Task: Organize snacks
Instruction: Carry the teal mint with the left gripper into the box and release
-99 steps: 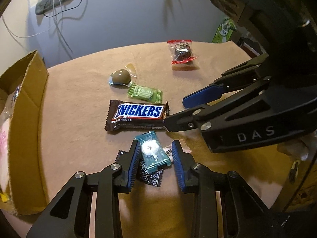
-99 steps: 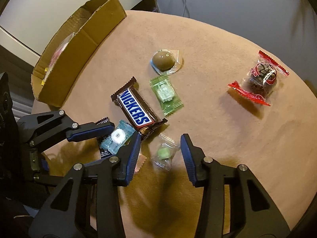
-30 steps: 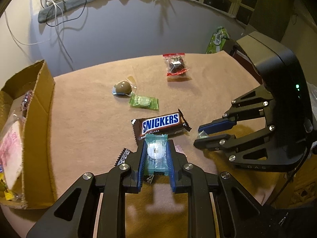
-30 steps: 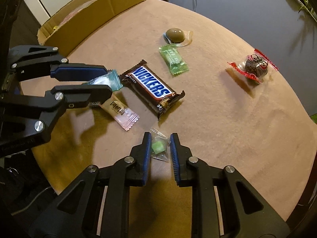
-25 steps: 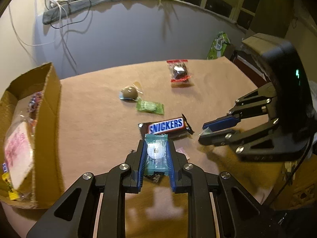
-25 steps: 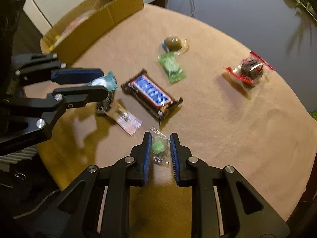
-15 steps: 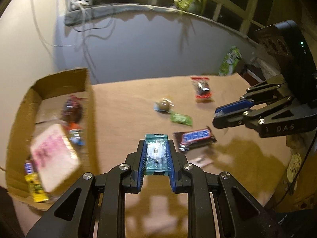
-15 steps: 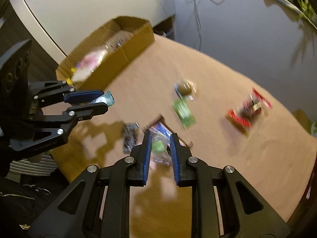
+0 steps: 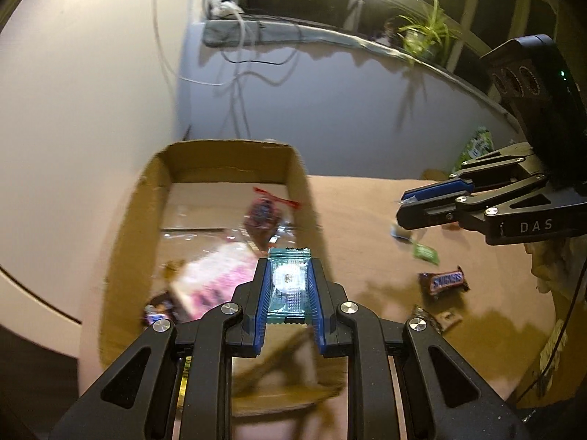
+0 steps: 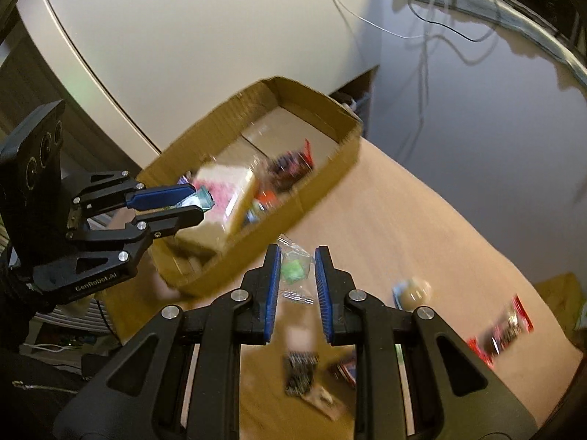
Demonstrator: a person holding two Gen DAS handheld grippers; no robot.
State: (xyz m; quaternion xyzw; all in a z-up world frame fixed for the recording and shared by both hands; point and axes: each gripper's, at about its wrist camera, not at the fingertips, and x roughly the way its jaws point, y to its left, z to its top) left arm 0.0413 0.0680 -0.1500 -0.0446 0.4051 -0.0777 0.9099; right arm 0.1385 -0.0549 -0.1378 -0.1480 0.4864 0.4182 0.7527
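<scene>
**Both grippers loaded, up by the box**

The left gripper [image 9: 288, 295] is clamped on a teal candy [image 9: 288, 281], its blue pads pressed against the wrapper's two long edges. The candy hangs in the air over the near right wall of the cardboard box [image 9: 128, 227]; from the right wrist view the same gripper [image 10: 190, 205] sits above the box's near end, the teal wrapper [image 10: 201, 199] poking out past its fingertips.

The right gripper [image 10: 297, 282] is closed on a clear packet [image 10: 295, 275] with a green sweet inside — the packet is raised off the table [image 10: 422, 227], just beside the box's [image 10: 323, 168] long side wall. In the left wrist view this gripper [image 9: 422, 207] shows side-on with its fingers nearly together; the packet itself is hard to make out there.

Inside the box lie a pink-and-white pack [image 9: 216, 278], a red-edged wrapper [image 9: 266, 212] and some smaller items, all blurred.

Left on the tan table [image 9: 367, 220]: a Snickers [image 9: 444, 281], a green wrapper [image 9: 425, 252], a dark patterned packet [image 9: 427, 317] — and, in the right wrist view, a round brown sweet [image 10: 412, 293] and a red packet [image 10: 508, 328], each lying apart from the others.
</scene>
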